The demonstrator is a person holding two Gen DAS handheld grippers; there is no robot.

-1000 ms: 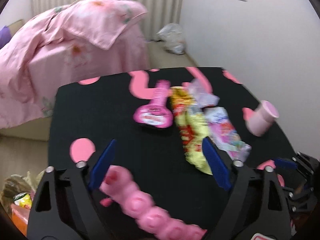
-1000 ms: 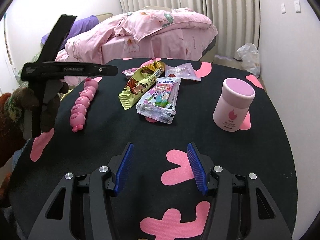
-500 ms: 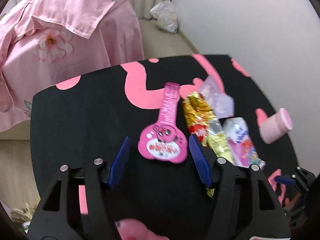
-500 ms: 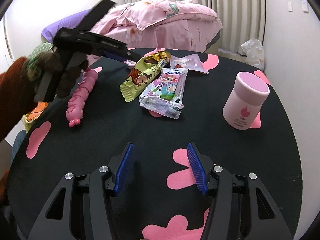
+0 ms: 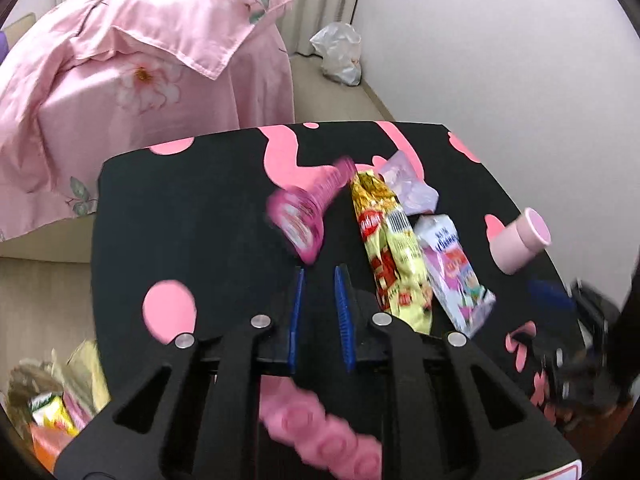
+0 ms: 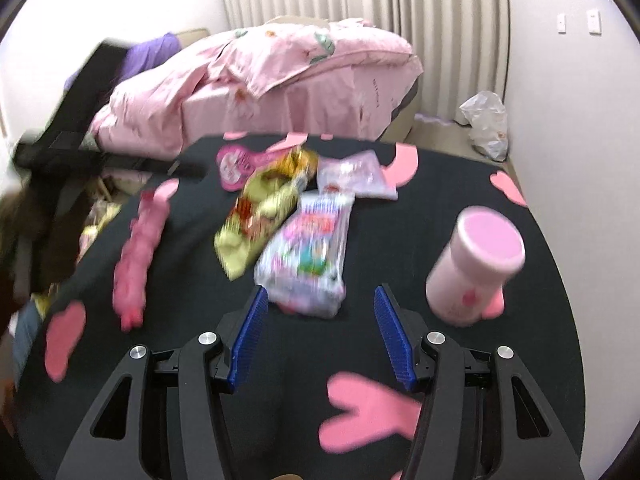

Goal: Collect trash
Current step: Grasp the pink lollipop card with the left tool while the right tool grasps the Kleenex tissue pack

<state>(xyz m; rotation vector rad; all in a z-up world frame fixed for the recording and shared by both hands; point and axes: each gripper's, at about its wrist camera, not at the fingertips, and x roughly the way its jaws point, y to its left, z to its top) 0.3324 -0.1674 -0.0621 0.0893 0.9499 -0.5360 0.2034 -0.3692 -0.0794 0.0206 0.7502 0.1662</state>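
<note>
A pink heart-shaped candy wrapper appears tilted and blurred just ahead of my left gripper, whose jaws stand close together; whether they pinch its lower edge I cannot tell. It also shows in the right wrist view. A yellow snack bag and a tissue pack lie to its right, with a clear packet behind. My right gripper is open and empty, just short of the tissue pack.
A pink jar stands at the right on the black table with pink blobs. A pink segmented toy lies at the left. A bin with trash sits below the table's left edge. A pink bed stands behind.
My left gripper's jaws have narrowed from wide open to nearly shut at the pink wrapper, which now tilts up. My right gripper moved forward toward the tissue pack.
</note>
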